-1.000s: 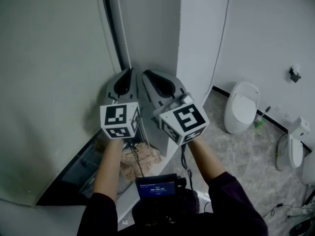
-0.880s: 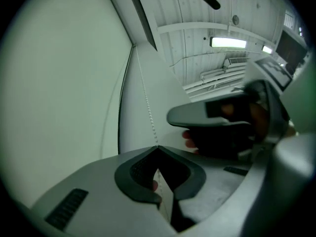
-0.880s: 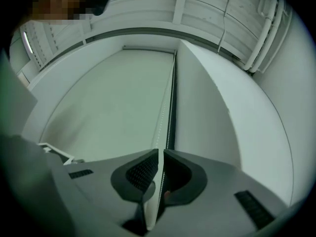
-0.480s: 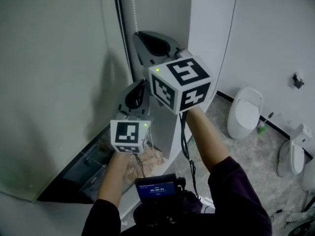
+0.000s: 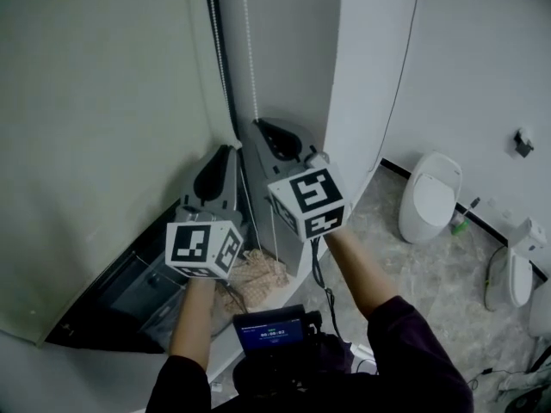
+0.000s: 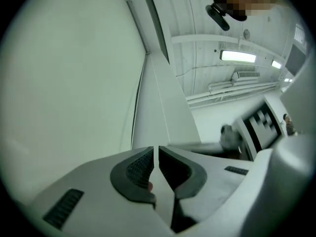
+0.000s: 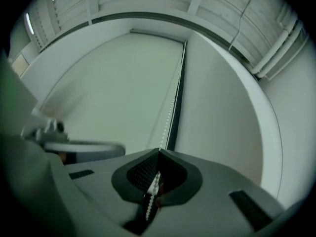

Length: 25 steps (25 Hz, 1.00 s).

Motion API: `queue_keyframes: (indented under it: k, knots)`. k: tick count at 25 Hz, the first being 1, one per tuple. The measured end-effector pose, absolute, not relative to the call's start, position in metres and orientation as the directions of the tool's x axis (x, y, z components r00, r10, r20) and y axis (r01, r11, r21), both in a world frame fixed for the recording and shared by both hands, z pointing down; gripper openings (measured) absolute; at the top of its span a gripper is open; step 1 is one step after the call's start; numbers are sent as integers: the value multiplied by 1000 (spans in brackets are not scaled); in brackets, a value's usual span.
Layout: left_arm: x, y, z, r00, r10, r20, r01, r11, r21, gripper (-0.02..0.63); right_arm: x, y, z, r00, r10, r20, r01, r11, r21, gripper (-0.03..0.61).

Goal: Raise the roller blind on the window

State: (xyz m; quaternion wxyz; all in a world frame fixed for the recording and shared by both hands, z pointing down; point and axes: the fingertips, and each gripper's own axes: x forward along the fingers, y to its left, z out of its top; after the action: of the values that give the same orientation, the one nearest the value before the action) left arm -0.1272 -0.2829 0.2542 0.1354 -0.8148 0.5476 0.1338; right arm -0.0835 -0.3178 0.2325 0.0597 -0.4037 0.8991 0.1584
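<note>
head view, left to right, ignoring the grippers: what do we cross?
roller blind → dark window frame strip → bead chain → white pillar → thin wall cable → toilet → wall fitting

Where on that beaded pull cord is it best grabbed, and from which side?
Pinch a straight stretch of the bead chain, coming from the room side, jaws across it. It hangs thin and vertical, so pads closing on its sides should catch the beads, as the right gripper does.
</note>
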Motion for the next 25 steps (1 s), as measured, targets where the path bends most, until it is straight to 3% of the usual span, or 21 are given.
queue_keyframes:
  k: [4, 7, 25]
  knots:
    - [-116, -291, 239, 421, -840, -343, -905, -416, -91, 12, -95, -311, 372, -699, -715, -15, -699, 678, 226, 9]
    - [-107, -304, 222, 435, -841, -322, -900, -413, -136, 12, -104, -295, 434, -715, -694, 79, -671, 714, 202, 9]
    - [-80, -305, 177, 490, -804, -336, -871, -466, -155, 37, -92, -285, 438, -723, -688, 59, -672, 721, 168, 9]
